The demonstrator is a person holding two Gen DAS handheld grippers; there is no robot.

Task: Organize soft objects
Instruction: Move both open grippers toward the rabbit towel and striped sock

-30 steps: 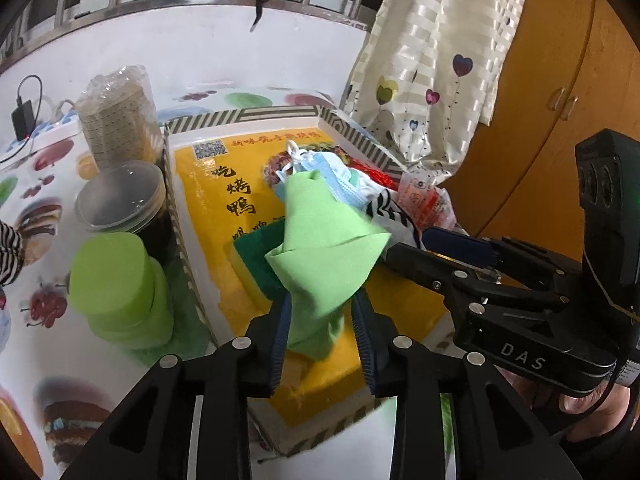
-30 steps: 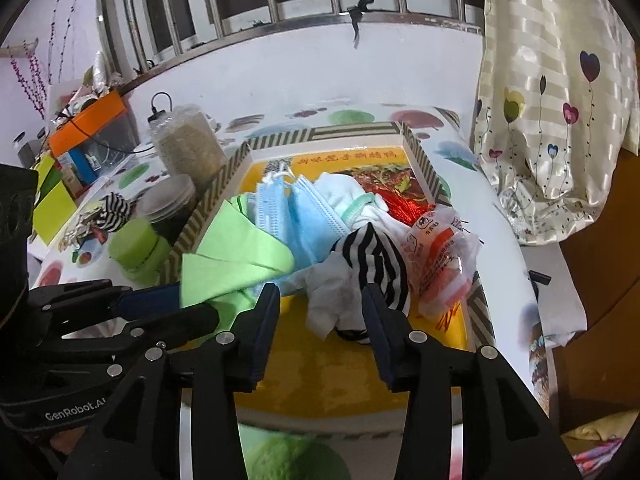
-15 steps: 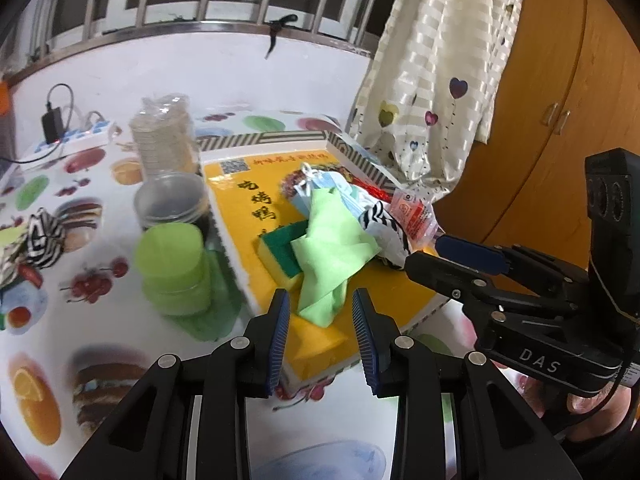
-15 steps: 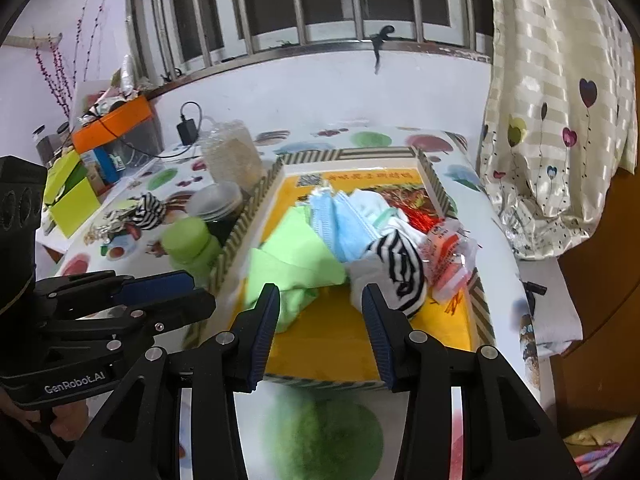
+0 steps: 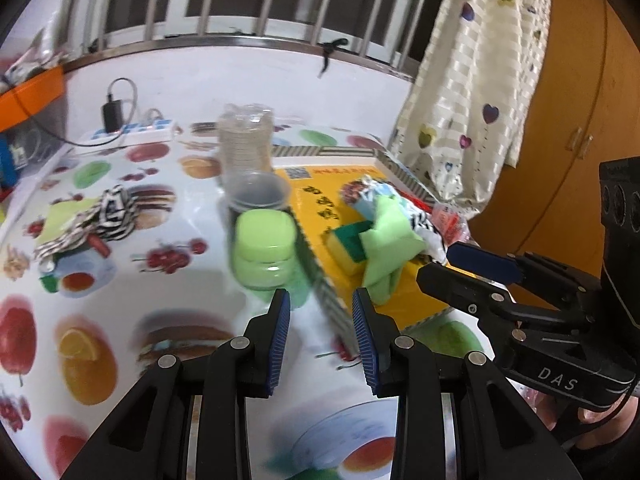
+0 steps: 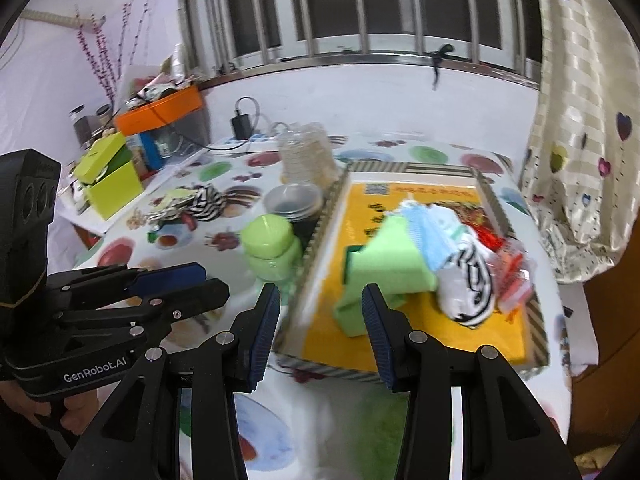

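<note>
Since a second ago I have drawn both hands back and up from the tray (image 6: 486,190): the green cloth (image 5: 390,240) that sat between my left pads then now lies in the tray, draped over the sponge (image 5: 348,240). My left gripper (image 5: 322,338) hangs with its jaws parted and nothing between them; my right gripper (image 6: 320,330) is the same, open and empty, short of the tray's near edge. The cloth rests beside the blue masks (image 6: 430,226) and the striped sock (image 6: 474,276), all heaped together in the tray, so I judge that the tray is where the soft things are being gathered. A second striped sock (image 5: 106,216) lies out on the fruit-print table (image 5: 120,300), well apart from the tray, beyond the green jar (image 5: 264,248). I judge that it is the next thing to fetch, which would explain backing off with both jaws open.
</note>
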